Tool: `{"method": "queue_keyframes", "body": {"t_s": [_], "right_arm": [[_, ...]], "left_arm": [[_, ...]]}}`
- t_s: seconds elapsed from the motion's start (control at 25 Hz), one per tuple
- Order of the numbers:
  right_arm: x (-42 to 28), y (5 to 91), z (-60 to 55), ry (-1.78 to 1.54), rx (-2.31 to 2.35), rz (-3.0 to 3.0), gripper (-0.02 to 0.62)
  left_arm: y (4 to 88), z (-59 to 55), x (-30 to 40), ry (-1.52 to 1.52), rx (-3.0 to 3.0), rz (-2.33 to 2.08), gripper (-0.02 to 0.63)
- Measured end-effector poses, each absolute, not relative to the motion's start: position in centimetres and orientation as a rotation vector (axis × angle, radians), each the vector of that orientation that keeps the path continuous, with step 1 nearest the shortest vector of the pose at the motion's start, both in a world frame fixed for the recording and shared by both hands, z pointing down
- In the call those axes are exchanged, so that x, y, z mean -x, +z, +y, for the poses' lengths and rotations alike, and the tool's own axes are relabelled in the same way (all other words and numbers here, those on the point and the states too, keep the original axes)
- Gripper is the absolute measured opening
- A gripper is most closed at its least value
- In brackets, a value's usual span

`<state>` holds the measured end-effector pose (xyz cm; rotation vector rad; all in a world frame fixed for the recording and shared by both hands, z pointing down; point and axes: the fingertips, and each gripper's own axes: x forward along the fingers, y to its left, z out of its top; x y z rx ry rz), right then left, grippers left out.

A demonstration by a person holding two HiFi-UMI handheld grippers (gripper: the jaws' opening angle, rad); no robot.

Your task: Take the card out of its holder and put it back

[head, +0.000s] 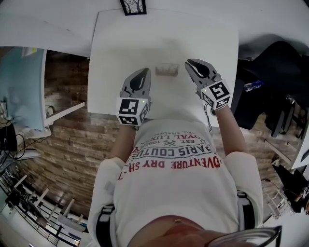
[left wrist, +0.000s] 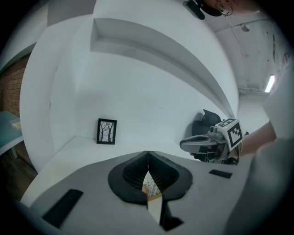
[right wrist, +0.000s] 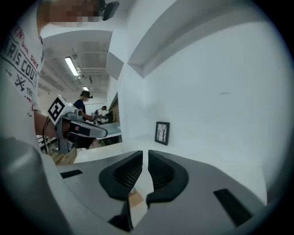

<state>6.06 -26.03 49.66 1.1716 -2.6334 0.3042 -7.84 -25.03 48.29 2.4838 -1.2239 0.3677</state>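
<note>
- White table point(head: 164, 34): it fills the upper middle of the head view. You stand at its near edge with both grippers over it, side by side and apart.
- Left gripper point(head: 144, 73): your jaws are pressed together at the tips, with nothing pinched between them.
- Right gripper point(head: 190, 63): your jaws stand a narrow slit apart. The pads are on nothing, and bare tabletop shows through the slit.
- Black picture frame point(head: 133, 6): it holds a tree print and stands at the table's far edge against the white wall point(left wrist: 151, 101).
- Card holder point(head: 167, 70): a small pale block on the table between your two gripper tips. It is near both and gripped by neither.
- Card point(left wrist: 153, 188): in the left gripper view its printed face shows through the opening below the closed tips, with a tan piece at its foot. From the head view you cannot tell whether it is seated in the slot.
- In the right gripper view a tan corner shows in the same way, low between the jaws.
</note>
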Motion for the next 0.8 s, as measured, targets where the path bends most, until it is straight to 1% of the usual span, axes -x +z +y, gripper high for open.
{"method": "queue_keyframes", "body": {"t_s": [0.2,0.52,0.8], "right_arm": [[-7.8,48.8,-24.6,0.404,-1.506,-2.561,0.04],[-8.4,49.6,-21.6,0.459,-1.81,-2.338,0.025],[-8.1,49.7,-20.8,0.431,-1.895,-2.267,0.025]], "left_arm": [[47.1,-24.4,7.0,0.346,-2.576,-1.143,0.025],[46.0,-23.2,7.6,0.318,-2.643,-1.098,0.025],[46.2,-22.8,8.0,0.33,-2.666,-1.076,0.025]]}}
